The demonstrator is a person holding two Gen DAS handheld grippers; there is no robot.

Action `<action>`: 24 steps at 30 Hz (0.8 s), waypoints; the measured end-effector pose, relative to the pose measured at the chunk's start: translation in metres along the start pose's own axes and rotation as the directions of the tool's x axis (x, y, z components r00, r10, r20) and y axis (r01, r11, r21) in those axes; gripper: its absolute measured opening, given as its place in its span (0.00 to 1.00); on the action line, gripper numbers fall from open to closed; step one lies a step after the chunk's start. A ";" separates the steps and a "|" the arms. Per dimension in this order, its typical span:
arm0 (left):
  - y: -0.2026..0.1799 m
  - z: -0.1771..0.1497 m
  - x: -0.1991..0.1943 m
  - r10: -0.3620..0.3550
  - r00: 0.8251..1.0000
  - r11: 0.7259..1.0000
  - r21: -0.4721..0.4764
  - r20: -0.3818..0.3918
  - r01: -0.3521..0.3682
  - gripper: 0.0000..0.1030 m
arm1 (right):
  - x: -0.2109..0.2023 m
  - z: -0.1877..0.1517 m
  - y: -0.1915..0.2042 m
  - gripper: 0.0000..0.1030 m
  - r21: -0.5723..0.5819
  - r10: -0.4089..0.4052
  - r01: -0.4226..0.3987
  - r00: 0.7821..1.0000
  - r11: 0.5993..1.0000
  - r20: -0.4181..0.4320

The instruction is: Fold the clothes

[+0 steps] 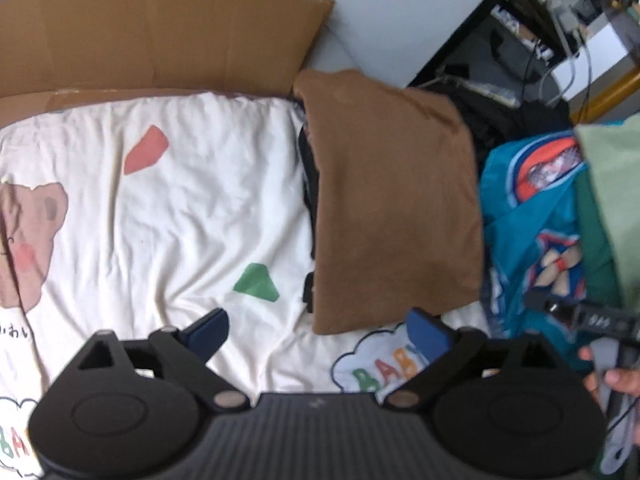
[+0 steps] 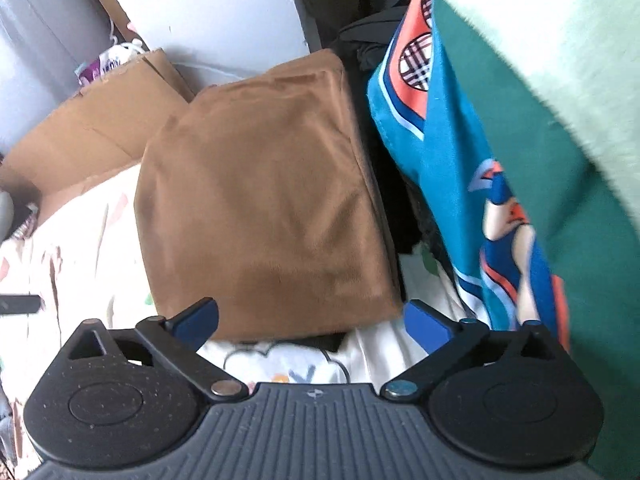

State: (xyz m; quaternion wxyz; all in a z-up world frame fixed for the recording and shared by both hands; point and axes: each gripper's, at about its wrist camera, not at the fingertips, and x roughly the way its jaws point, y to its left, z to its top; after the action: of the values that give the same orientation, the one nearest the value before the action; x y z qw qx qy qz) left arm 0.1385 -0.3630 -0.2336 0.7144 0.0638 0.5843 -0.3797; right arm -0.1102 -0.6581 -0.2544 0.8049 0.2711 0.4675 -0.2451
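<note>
Home bedrm: cartoon bedsheet [image 1: 180,208], clothes pile [image 1: 532,220], cardboard box [image 1: 160,36]

Two wrist fisheyes angled steeply down, close above bedding, both sharing the folded brown garment [image 1: 394,208]

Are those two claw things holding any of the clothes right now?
No. The left gripper and right gripper are both open and empty; the folded brown garment lies free on the sheet.
</note>
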 end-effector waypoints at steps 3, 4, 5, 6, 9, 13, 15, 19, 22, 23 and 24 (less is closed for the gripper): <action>-0.002 0.002 -0.022 0.015 1.000 1.000 -0.028 0.020 -0.015 0.99 | -0.018 0.000 -0.001 0.99 0.031 0.005 -0.005 1.000 1.000 -0.007; -0.003 0.002 -0.029 0.020 1.000 0.999 -0.031 0.019 -0.019 0.99 | -0.024 0.000 -0.001 1.00 0.042 0.008 -0.008 1.000 0.999 -0.009; -0.005 0.002 -0.036 0.025 1.000 0.999 -0.030 0.020 -0.024 0.99 | -0.029 0.001 -0.001 1.00 0.052 0.006 -0.006 1.000 0.999 -0.011; -0.007 0.003 -0.043 0.030 0.999 0.999 -0.026 0.020 -0.030 0.99 | -0.035 0.001 -0.001 1.00 0.058 0.004 -0.004 1.000 0.998 -0.011; -0.014 0.002 -0.063 0.052 0.999 0.999 -0.005 0.010 -0.052 1.00 | -0.053 0.003 -0.001 1.00 0.075 0.007 -0.006 1.000 0.997 -0.007; -0.023 -0.001 -0.091 0.096 0.995 0.995 0.012 0.008 -0.096 1.00 | -0.079 0.008 0.003 1.00 0.098 0.030 -0.029 0.999 0.995 -0.010; -0.026 -0.003 -0.107 0.102 0.995 0.995 0.014 0.016 -0.102 1.00 | -0.091 0.011 0.008 1.00 0.096 0.042 -0.041 0.999 0.995 -0.012; -0.031 -0.005 -0.138 0.119 0.992 0.993 0.015 0.027 -0.120 1.00 | -0.113 0.016 0.020 1.00 0.086 0.074 -0.071 0.997 0.994 -0.028; -0.032 -0.006 -0.161 0.154 0.987 0.988 0.011 0.040 -0.154 1.00 | -0.128 0.019 0.028 1.00 0.084 0.078 -0.075 0.996 0.994 -0.035; -0.032 -0.007 -0.169 0.163 0.985 0.986 0.010 0.049 -0.164 1.00 | -0.132 0.020 0.030 1.00 0.088 0.076 -0.072 0.996 0.994 -0.037; -0.031 -0.008 -0.177 0.172 0.984 0.985 0.009 0.056 -0.172 1.00 | -0.136 0.021 0.032 1.00 0.090 0.074 -0.071 0.996 0.993 -0.040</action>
State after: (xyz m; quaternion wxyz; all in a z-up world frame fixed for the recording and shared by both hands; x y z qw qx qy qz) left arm 0.1079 -0.2980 -0.0682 0.7599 0.1083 0.5541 -0.3221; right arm -0.1362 -0.6293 -0.1183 0.7900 0.3287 0.4634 -0.2303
